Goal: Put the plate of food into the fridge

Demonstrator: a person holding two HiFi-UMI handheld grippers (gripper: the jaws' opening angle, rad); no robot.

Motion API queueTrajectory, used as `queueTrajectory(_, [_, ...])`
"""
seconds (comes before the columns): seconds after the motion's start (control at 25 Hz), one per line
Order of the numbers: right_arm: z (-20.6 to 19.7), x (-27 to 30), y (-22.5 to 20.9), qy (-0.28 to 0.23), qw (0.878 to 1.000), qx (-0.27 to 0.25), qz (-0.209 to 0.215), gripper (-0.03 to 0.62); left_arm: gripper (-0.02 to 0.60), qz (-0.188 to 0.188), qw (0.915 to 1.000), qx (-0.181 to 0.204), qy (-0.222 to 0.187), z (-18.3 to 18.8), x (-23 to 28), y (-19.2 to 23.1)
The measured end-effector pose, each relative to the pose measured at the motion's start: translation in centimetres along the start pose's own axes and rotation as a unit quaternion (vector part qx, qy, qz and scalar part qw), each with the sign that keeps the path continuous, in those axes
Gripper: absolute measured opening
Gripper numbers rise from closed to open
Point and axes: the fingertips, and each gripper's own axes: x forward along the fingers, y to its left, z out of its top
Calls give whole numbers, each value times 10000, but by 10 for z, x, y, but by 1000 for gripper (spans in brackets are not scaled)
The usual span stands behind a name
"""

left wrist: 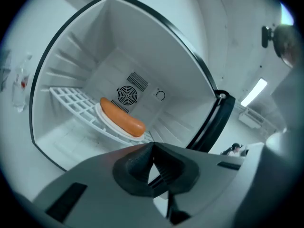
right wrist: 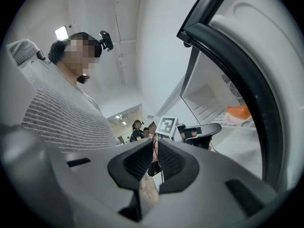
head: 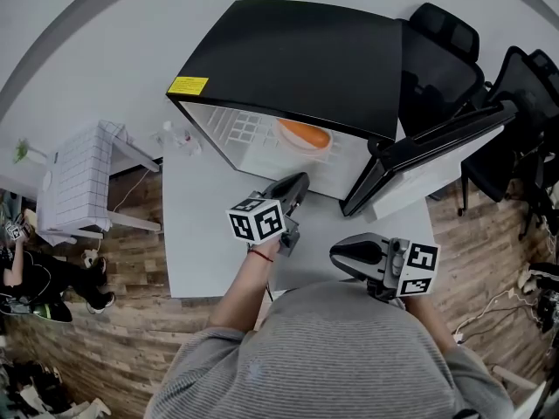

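The fridge [head: 297,59] has a yellow sticker [head: 188,85] on its black top, with print too small to read. Its door [head: 419,160] stands open. Inside, on the white wire shelf [left wrist: 69,99], a white plate [left wrist: 108,126] bears a smooth orange sausage [left wrist: 122,117]. The left gripper [left wrist: 153,145] is in front of the fridge, jaws together and empty. The right gripper [right wrist: 155,144] has its jaws all but together, with nothing between.

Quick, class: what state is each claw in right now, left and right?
Left claw: closed, holding nothing.
Right claw: closed, holding nothing.
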Motion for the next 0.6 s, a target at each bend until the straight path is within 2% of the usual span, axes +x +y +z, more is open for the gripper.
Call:
queueTrajectory(0.08, [-1, 1, -1, 52, 10000, -23, -7, 18, 11, 120, 9991, 396, 24, 0, -7, -4])
queueTrajectory(0.36, [-7, 3, -7, 187, 9996, -47, -181, 18, 11, 262, 9940, 1062, -63, -2, -34, -24])
queueTrajectory(0.6, [-11, 1, -15, 233, 9988, -55, -421, 18, 11, 205, 9903, 1372, -38, -13, -43, -46])
